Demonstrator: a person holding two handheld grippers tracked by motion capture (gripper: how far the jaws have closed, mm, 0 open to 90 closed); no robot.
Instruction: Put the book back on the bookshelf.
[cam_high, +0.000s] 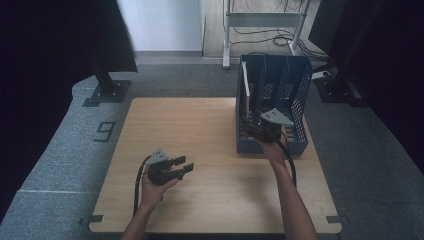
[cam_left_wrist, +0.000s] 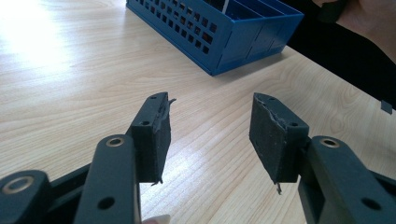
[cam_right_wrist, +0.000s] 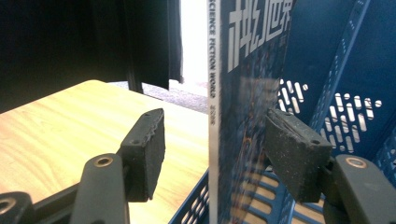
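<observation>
A blue slotted file rack (cam_high: 301, 102) stands on the right side of the wooden table (cam_high: 200, 200). A magazine (cam_high: 245, 87) stands upright in the rack's left compartment; the right gripper view shows its white spine and blue cover (cam_right_wrist: 247, 70). My right gripper (cam_high: 255, 132) is at the rack's front edge. In its own view the right gripper (cam_right_wrist: 215, 140) has its jaws apart on either side of the magazine's spine, the left pad (cam_right_wrist: 149, 149) clear of it. My left gripper (cam_high: 186, 165) rests low over the table's left half, jaws apart and empty (cam_left_wrist: 210, 126).
The rack (cam_left_wrist: 233, 37) lies ahead and to the right of my left gripper. Behind the table are a black stand foot (cam_high: 107, 92), a metal frame (cam_high: 227, 35) with cables, and dark equipment at right. Grey carpet surrounds the table.
</observation>
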